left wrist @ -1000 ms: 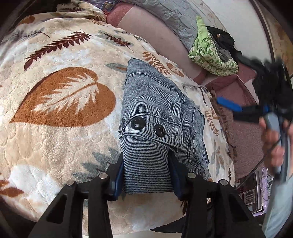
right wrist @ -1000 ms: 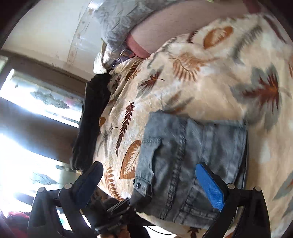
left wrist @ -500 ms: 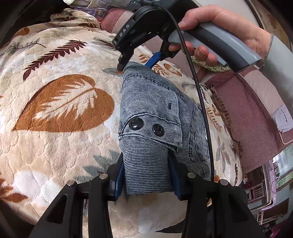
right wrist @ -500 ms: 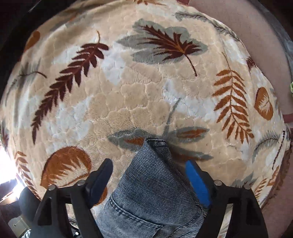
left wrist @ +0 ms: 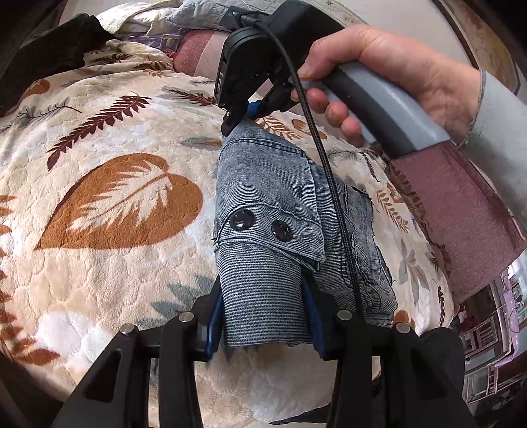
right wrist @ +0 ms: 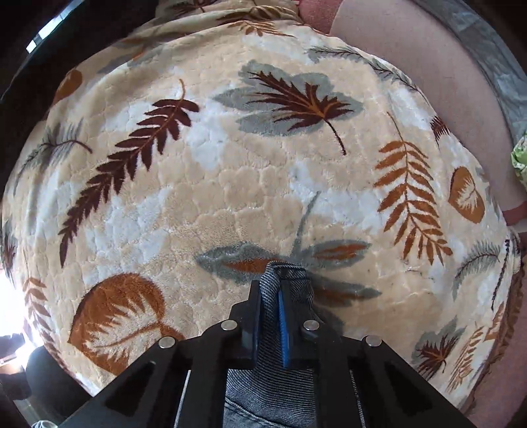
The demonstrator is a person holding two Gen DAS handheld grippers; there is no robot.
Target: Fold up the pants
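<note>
The folded grey-blue denim pants [left wrist: 276,204] lie on a leaf-patterned blanket [left wrist: 108,197]. My left gripper [left wrist: 263,316] is closed around the near ribbed end of the pants, with fabric filling the gap between its blue pads. My right gripper [left wrist: 245,117], held by a hand, is pinched on the far corner of the pants. In the right wrist view the right gripper [right wrist: 275,316] is shut on a bunch of denim [right wrist: 283,280] standing up between its fingers.
The blanket [right wrist: 263,164] covers a bed. A pinkish-maroon sheet [left wrist: 461,204] lies to the right. A dark garment [left wrist: 49,56] and a grey pillow [left wrist: 201,16] lie at the far edge. A green cloth [right wrist: 520,158] shows at the right.
The right gripper came across from the right, settled on the far corner of the pants and closed on it. The left gripper has stayed on the near end.
</note>
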